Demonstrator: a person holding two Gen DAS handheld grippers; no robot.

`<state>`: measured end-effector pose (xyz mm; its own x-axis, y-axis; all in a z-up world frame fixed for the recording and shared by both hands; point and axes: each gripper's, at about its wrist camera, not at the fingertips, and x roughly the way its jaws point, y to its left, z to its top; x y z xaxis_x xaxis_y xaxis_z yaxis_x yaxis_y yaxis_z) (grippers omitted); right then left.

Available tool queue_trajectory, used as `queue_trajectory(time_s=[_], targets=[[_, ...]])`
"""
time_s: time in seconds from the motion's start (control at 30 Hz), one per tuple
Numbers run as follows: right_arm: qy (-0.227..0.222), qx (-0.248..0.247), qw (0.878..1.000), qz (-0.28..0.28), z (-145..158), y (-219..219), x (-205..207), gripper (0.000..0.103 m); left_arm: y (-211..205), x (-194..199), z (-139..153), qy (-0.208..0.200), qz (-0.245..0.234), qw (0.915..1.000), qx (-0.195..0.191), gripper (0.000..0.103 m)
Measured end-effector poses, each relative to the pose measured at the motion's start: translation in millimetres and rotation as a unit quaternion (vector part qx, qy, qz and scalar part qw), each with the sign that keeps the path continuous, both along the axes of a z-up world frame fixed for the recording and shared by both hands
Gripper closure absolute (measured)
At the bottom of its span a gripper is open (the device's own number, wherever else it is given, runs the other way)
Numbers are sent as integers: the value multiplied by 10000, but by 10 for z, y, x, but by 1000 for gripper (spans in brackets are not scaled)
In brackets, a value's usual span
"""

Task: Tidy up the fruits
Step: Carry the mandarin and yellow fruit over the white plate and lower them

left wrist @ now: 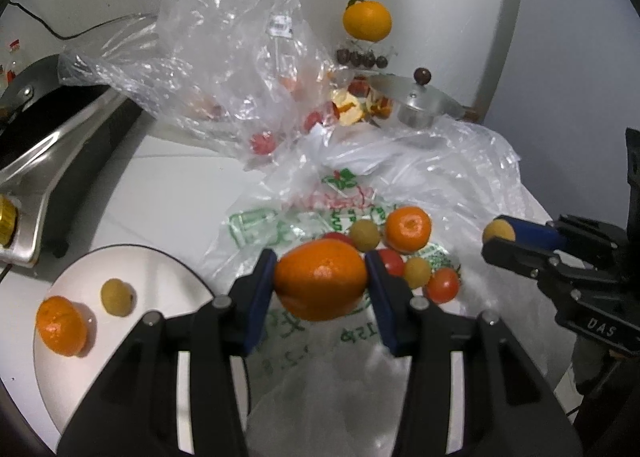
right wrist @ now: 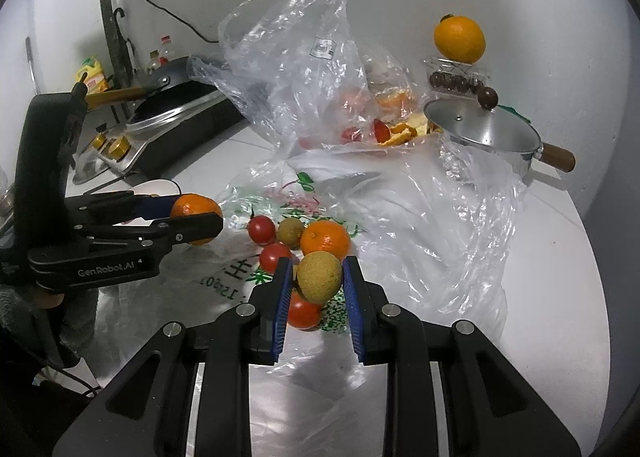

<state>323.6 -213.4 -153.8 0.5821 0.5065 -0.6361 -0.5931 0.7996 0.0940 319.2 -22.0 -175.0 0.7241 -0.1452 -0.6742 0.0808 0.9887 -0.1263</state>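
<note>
My left gripper (left wrist: 320,281) is shut on an orange mandarin (left wrist: 320,279), held above the printed plastic bag (left wrist: 304,217); it also shows in the right wrist view (right wrist: 196,223). My right gripper (right wrist: 316,277) is shut on a tan longan (right wrist: 319,277); it shows at the right of the left wrist view (left wrist: 498,237). On the bag lie another mandarin (right wrist: 325,239), a longan (right wrist: 290,232) and cherry tomatoes (right wrist: 262,229). A white plate (left wrist: 160,277) at lower left holds a mandarin (left wrist: 62,325) and a longan (left wrist: 117,296).
A crumpled clear bag (left wrist: 232,57) with tomatoes stands behind. A lidded steel pot (right wrist: 484,133) sits at the back right, with an orange (right wrist: 459,39) on a clear box. A stove with a pan (left wrist: 52,125) is at the left.
</note>
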Motion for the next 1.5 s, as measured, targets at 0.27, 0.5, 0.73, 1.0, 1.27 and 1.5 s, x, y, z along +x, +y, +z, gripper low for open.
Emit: queue_trajectory(time_s=[0.27, 0.5, 0.73, 1.0, 1.27, 1.5], targets=[[-98, -52, 9999, 106, 102, 125, -139, 76, 96, -202, 118, -166, -5, 9999, 40, 57], [-171, -118, 9996, 203, 180, 277, -261, 76, 245, -383, 170, -262, 57, 9996, 20, 57], [-233, -206, 9989, 345, 235, 473, -396, 76, 423, -541, 187, -340, 167, 9993, 13, 57], [-291, -315, 9978, 512, 285, 721, -513, 76, 638, -721, 155, -372, 235, 9990, -21, 57], [-283, -452, 9965, 646, 266, 983, -622, 75, 869, -852, 97, -376, 328, 9988, 3, 57], [-279, -527, 9948, 822, 244, 1232, -692, 76, 1075, -951, 48, -356, 455, 9983, 6, 57]])
